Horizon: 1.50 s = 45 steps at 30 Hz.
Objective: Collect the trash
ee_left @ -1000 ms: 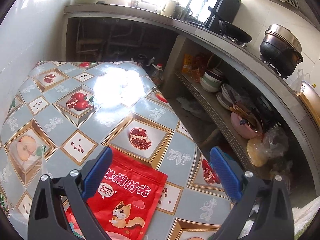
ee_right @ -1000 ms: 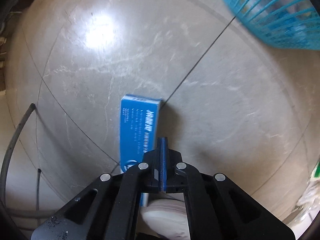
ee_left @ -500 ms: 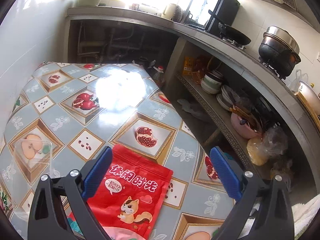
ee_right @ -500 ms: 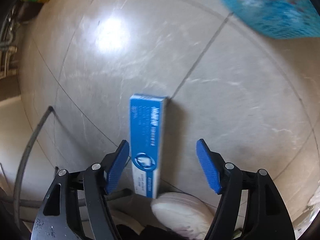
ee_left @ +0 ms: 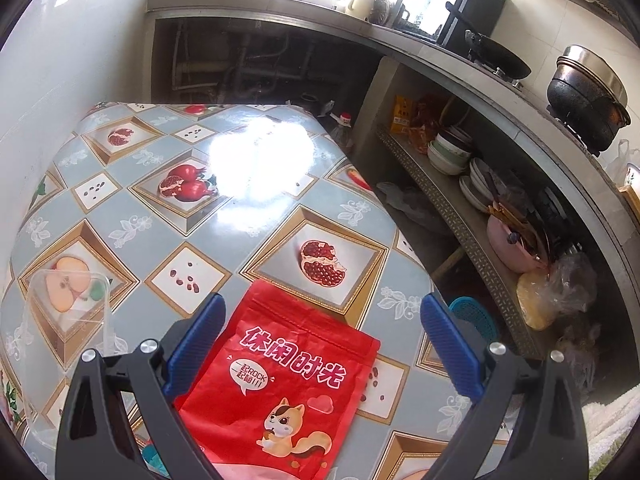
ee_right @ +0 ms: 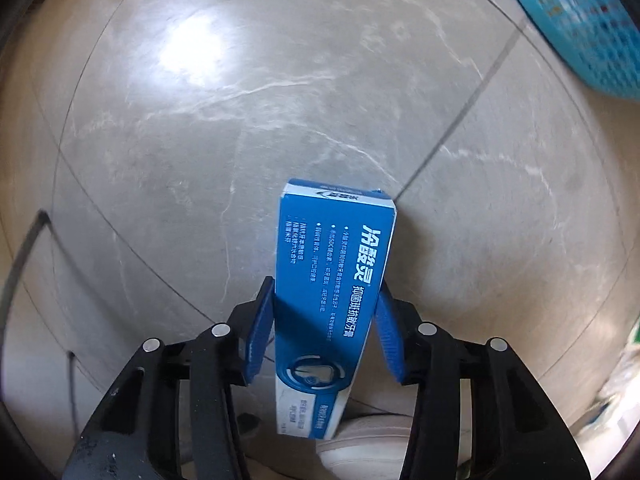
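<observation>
The right gripper [ee_right: 326, 332] pointed steeply down at the pale marble floor [ee_right: 248, 128], and its blue fingers [ee_right: 260, 336] were closing around a blue toothpaste box [ee_right: 332, 292]. The box lay lengthwise between them, its far end reaching out past the fingertips toward a dark seam in the floor tiles. From where I stood I could not tell whether the pads were already pressing on the box's sides; they sat right against its edges. Beyond the box, off to the far right of it, the rim of a turquoise plastic basket [ee_right: 580, 28] showed, well apart from the box. Just under the near end of the box was the toe of a light shoe [ee_right: 360, 444].

The left gripper [ee_left: 320, 344] hung over the counter [ee_left: 168, 216], which was covered with an oilcloth printed with pomegranates and apples. Its fingers [ee_left: 198, 340] stood wide apart with nothing clamped. A red snack bag [ee_left: 288, 384] with a cartoon squirrel lay flat on the counter beneath and between them, closer to the left finger than to the right. To the left of the bag, a clear plastic tub [ee_left: 68, 320] stood on the counter. Off to the right of the bag, past the counter's edge, a low shelf [ee_left: 452, 208] held stacked bowls and plates, and above it a black pot [ee_left: 584, 96] sat on a stove.
</observation>
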Each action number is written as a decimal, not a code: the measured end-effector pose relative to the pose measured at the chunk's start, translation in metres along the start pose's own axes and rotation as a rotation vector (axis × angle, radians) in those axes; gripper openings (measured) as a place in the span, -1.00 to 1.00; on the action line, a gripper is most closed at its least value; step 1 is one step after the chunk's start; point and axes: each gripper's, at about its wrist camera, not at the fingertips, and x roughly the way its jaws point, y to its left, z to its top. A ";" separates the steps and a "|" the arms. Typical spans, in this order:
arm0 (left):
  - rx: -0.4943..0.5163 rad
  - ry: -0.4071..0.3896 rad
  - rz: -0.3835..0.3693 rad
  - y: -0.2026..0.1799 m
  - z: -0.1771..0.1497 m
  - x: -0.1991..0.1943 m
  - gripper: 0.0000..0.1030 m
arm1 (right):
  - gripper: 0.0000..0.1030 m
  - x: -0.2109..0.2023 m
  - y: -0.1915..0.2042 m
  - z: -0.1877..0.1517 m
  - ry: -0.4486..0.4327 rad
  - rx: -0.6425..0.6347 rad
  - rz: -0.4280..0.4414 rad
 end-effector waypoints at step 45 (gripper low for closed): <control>0.009 -0.268 -0.212 -0.032 -0.011 -0.106 0.86 | -0.16 -0.428 -0.117 -0.105 -1.260 -0.508 -0.397</control>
